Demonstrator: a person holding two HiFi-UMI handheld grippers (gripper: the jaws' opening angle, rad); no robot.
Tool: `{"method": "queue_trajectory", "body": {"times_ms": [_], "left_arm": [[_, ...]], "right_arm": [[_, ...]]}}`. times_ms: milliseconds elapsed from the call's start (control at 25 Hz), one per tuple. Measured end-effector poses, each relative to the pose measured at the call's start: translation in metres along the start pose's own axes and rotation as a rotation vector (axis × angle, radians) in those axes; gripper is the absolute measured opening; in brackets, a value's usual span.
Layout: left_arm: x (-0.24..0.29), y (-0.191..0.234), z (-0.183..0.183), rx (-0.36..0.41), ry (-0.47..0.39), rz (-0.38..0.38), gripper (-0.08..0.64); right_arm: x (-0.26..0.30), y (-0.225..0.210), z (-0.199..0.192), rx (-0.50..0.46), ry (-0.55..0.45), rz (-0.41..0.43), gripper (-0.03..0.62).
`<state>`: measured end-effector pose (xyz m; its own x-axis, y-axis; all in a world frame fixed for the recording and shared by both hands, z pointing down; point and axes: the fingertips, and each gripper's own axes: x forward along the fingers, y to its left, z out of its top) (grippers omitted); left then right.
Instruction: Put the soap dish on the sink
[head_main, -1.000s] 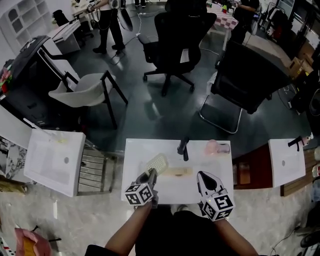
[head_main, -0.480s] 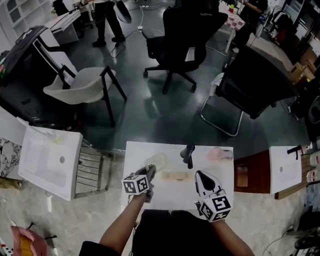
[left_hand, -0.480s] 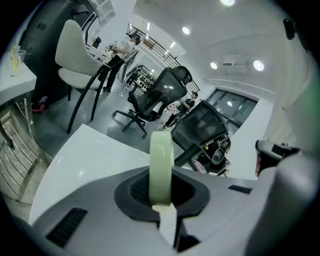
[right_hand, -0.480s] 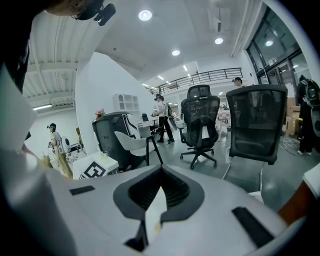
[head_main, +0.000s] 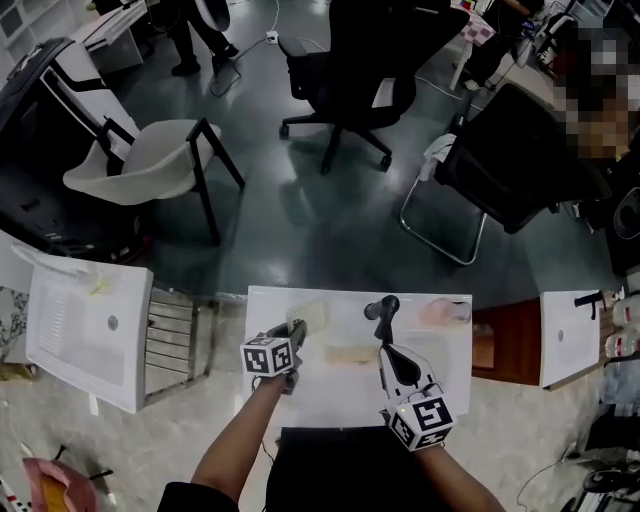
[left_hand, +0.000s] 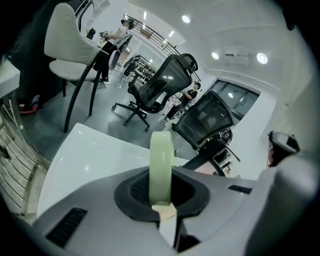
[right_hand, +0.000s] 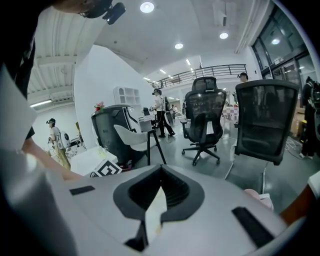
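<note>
1. The white sink (head_main: 335, 385) lay right in front of the person, its far edge facing open dark floor; a black mesh chair (head_main: 510, 160), a black office chair (head_main: 370, 60) and a white chair (head_main: 140, 170) stood well back from that edge.
2. A metal rack (head_main: 170, 340) ran along the sink's left edge, with a second white basin (head_main: 80, 330) beyond it. A third basin (head_main: 568, 335) sat apart on the right.
3. On the sink top, a black faucet (head_main: 383, 308) rose near the far edge, a pink item (head_main: 445, 311) lay in the far right corner, and a beige bar (head_main: 350, 354) lay mid-surface. The near strip was bare.
4. The left gripper (head_main: 293, 335) hovered over the sink's left half, jaws nearly closed and clamped on the pale green soap dish (head_main: 308, 316). In the left gripper view the soap dish (left_hand: 161, 165) stood on edge between the jaws of the left gripper (left_hand: 162, 195). Whether it touched the sink could not be told.
5. The right gripper (head_main: 385, 352) pointed at the faucet from just short of it, jaws together. In the right gripper view nothing sat between the jaws of the right gripper (right_hand: 155, 200).
</note>
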<state>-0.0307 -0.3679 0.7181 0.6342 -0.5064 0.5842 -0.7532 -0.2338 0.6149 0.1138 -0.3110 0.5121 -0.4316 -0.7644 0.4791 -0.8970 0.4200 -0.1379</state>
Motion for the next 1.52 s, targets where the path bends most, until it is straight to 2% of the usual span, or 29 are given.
{"method": "queue_trajectory", "body": {"times_ms": [120, 320, 440, 640, 1160, 1400, 1520], "left_arm": [[0.005, 0.017, 0.002, -0.008, 0.028, 0.002, 0.029], [0.003, 0.034, 0.011, -0.034, 0.024, -0.04, 0.029], [0.003, 0.047, 0.011, -0.041, 0.037, -0.039, 0.029], [0.008, 0.061, 0.01, -0.049, 0.07, -0.04, 0.031], [0.006, 0.095, 0.009, 0.068, 0.131, 0.105, 0.155], [0.001, 0.1, 0.008, 0.188, 0.193, 0.16, 0.189], [-0.001, 0.105, 0.008, 0.218, 0.218, 0.177, 0.198]], "right_arm": [[0.008, 0.005, -0.003, -0.006, 0.021, 0.003, -0.002], [0.016, 0.008, -0.009, -0.016, 0.049, 0.009, -0.002], [0.018, 0.01, -0.014, -0.024, 0.063, 0.008, -0.002], [0.023, 0.011, -0.019, 0.005, 0.081, 0.009, -0.002], [0.029, 0.017, -0.019, 0.004, 0.088, 0.0, -0.002], [0.031, 0.024, -0.018, -0.001, 0.091, 0.006, -0.002], [0.033, 0.027, -0.018, -0.006, 0.091, 0.014, -0.002]]}}
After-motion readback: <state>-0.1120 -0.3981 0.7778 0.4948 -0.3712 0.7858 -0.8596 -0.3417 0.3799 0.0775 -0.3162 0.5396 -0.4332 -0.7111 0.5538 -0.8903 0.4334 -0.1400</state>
